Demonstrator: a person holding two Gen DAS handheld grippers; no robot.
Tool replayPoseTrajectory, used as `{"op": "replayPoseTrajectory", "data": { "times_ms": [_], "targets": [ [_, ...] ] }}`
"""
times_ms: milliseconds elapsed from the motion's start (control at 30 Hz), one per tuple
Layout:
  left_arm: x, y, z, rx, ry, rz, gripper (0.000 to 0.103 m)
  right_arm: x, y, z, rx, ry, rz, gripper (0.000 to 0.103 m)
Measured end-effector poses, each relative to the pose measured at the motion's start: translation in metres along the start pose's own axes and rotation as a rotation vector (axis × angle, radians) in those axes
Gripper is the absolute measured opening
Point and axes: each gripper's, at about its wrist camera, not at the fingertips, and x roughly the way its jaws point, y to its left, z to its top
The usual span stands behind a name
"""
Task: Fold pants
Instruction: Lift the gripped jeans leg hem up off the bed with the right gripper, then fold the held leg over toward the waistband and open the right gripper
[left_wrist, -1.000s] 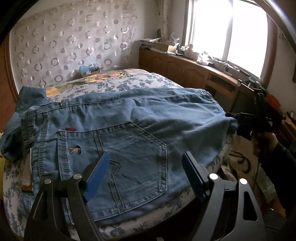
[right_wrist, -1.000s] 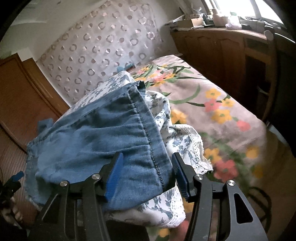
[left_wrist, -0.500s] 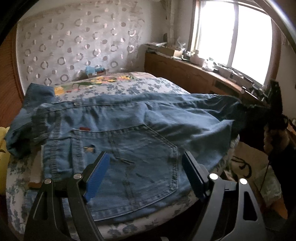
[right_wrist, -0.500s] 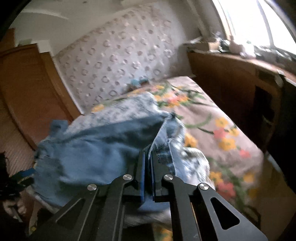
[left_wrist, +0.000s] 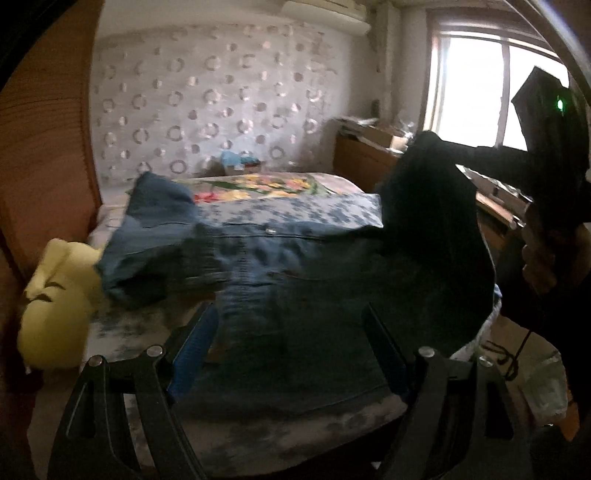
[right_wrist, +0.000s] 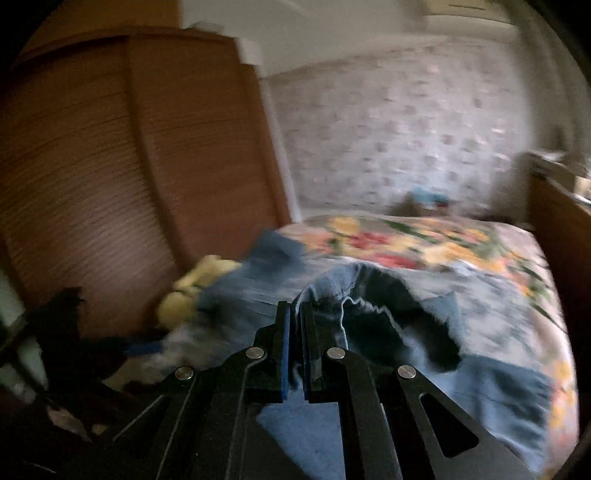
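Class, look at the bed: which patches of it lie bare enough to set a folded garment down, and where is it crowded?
Bare: the floral bedspread between the jeans and the patterned wall, and the blue-flowered sheet just beyond the waistband. Crowded: the near half, covered by the jeans, with a yellow plush toy at the edge by the wooden wardrobe.
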Motion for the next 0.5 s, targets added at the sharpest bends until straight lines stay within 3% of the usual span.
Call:
{"op": "replayPoseTrajectory", "data": {
  "times_ms": [133, 233, 300, 500],
  "targets": [
    [-0.009, 0.022, -0.003, -0.028, -0.007, 0.027, 0.081, 0.044, 0.043, 0.007, -0.022, 0.087, 0.124, 0.005],
    [-0.009, 0.032, -0.008, -0.041, -0.001, 0.036, 0.081, 0.072, 0.058, -0.003, -0.067, 0.17, 0.067, 0.02],
    [-0.006, 0.036, -0.011, -0.05, 0.003, 0.037, 0.081, 0.08, 0.058, -0.006, -0.076, 0.193, 0.071, 0.039],
    [0.013, 0.033, -0.016, -0.062, 0.032, 0.013, 0.081, 0.092, 0.032, -0.003, -0.065, 0.208, -0.025, 0.042]
  ]
}}
